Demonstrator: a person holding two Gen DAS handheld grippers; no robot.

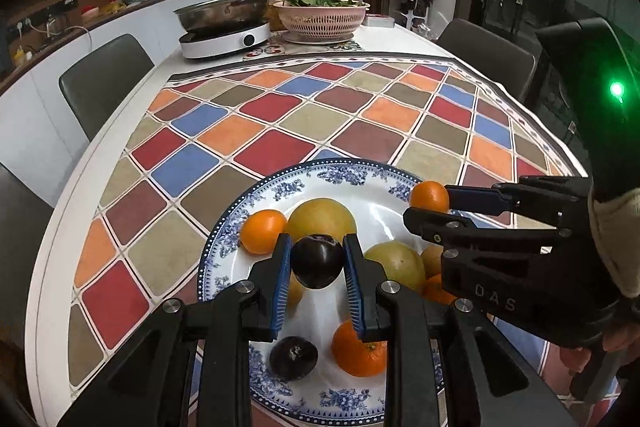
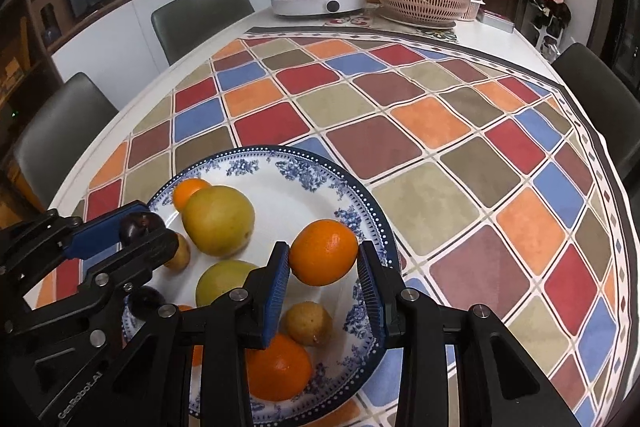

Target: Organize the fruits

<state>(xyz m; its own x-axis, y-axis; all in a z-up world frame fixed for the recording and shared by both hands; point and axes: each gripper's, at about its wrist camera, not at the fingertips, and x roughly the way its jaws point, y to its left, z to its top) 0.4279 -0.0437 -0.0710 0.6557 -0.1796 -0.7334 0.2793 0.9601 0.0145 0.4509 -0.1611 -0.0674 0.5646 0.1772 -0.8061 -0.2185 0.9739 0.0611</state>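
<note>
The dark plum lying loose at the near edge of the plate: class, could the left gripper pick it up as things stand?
Probably not yet. The left gripper is already shut on another dark plum above the plate, so its jaws are occupied. The loose plum itself lies uncovered just below.

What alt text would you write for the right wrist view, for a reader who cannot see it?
The right gripper holds an orange above a blue-and-white plate of mixed fruit on a checked tablecloth. At left, the left gripper grips a dark plum over the same plate.
</note>
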